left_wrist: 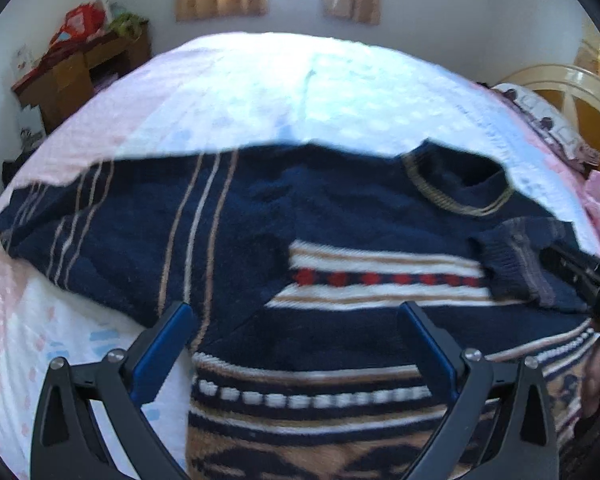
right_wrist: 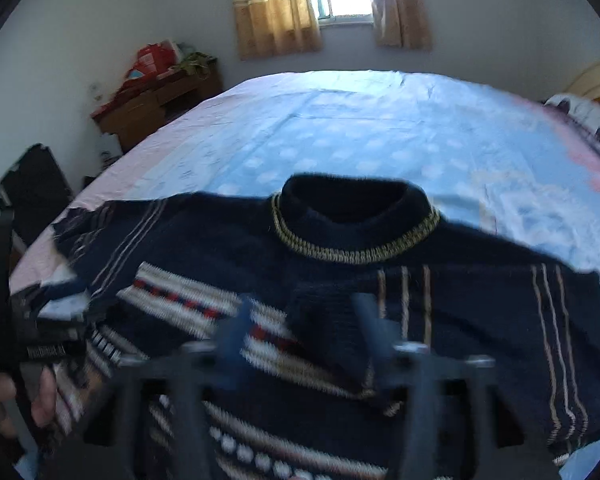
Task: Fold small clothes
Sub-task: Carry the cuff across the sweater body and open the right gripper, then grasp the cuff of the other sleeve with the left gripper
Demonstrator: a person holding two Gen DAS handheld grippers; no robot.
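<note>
My left gripper (left_wrist: 296, 312) stood with its jaws spread wide, blue-padded fingers (left_wrist: 172, 344) apart, nothing between them. It hovered above the navy knitted sweater (left_wrist: 228, 216), over the near part of the body, where the white, tan and red-diamond band crossed the chest.

My right gripper (right_wrist: 300, 312) was blurred in its own view. Its jaws stood apart and released; the dark ribbed sleeve cuff (right_wrist: 324, 320) lay on the sweater's chest under the gap between them, with no pad pressing on it that I could see. The sleeve (right_wrist: 480, 320) lay folded inward across the body from the right.

The sweater lay spread flat on the bed sheet (right_wrist: 340, 128), pale blue with pink borders, collar (right_wrist: 356, 232) toward the far side. Its left sleeve (left_wrist: 56, 216) extended out to the left.

At the left edge of the right wrist view, a hand (right_wrist: 4, 404) held the left gripper's dark frame.

A wooden desk (right_wrist: 140, 116) stood by the far left wall, and a curtained window (right_wrist: 332, 0) was in the far wall.
</note>
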